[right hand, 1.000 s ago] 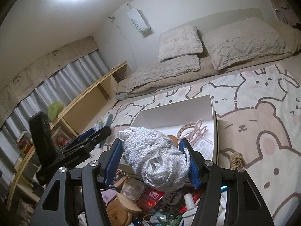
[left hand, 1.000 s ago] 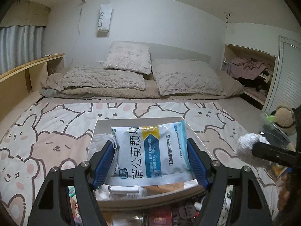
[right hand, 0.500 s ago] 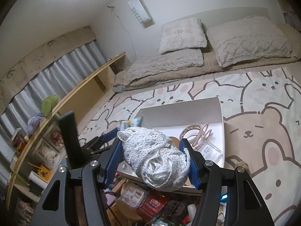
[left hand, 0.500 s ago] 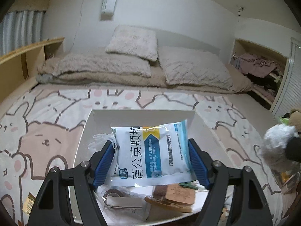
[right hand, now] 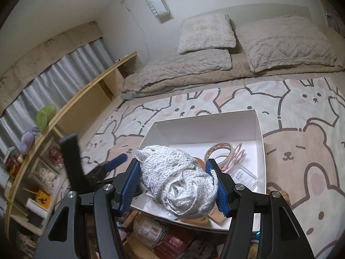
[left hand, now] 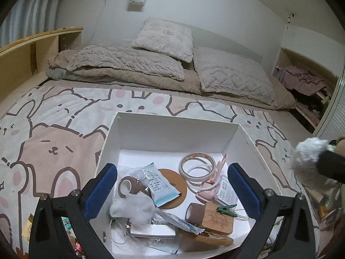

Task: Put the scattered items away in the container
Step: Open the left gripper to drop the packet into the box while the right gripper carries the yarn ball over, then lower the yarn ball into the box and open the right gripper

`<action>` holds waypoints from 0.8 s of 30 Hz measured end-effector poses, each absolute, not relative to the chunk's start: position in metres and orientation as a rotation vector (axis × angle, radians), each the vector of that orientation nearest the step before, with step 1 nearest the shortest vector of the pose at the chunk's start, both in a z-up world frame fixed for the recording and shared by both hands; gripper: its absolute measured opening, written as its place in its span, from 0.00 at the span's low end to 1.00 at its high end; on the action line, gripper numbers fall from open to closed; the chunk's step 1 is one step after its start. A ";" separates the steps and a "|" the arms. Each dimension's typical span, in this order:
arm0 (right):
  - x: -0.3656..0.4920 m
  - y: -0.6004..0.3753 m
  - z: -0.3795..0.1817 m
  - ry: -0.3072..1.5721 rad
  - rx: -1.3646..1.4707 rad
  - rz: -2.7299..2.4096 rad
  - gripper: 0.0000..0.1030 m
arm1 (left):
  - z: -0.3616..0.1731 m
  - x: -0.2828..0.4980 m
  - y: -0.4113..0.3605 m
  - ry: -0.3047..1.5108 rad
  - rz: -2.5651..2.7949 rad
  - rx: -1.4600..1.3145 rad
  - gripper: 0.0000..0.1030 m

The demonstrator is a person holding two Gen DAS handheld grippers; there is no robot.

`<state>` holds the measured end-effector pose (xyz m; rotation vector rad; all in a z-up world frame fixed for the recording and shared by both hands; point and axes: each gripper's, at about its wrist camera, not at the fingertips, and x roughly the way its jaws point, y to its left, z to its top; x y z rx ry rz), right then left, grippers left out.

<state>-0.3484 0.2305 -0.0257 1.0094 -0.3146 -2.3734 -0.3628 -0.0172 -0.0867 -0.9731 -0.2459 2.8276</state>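
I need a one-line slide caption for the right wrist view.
Right gripper holds a white knitted bundle over the near edge of the white box on the bed.

Two handheld grippers are showing the same build: the left gripper (left hand: pixel 172 185) is carrying matte black angular arms with triangular cut-outs, each finger ending in a ribbed, royal-blue pad (left hand: pixel 101 188). Round silver screws (left hand: pixel 74 193) are sitting at the finger joints. The right gripper (right hand: pixel 173 186) is wearing matching black arms, blue ribbed pads (right hand: pixel 129 185) and silver screws (right hand: pixel 238 186) near its hinges.
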 end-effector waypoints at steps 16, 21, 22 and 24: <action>-0.436 0.191 -0.067 -0.053 1.263 -2.483 0.61 | -0.066 -0.353 -0.068 -0.381 2.882 -0.887 1.00; -0.460 0.178 -0.081 0.047 1.355 -2.491 0.61 | -0.064 -0.352 -0.075 -0.418 2.872 -0.868 1.00; -0.464 0.175 -0.083 0.068 1.369 -2.489 0.61 | -0.063 -0.351 -0.077 -0.425 2.869 -0.864 1.00; -0.472 0.168 -0.087 0.110 1.398 -2.475 0.61 | -0.061 -0.350 -0.080 -0.441 2.867 -0.855 1.00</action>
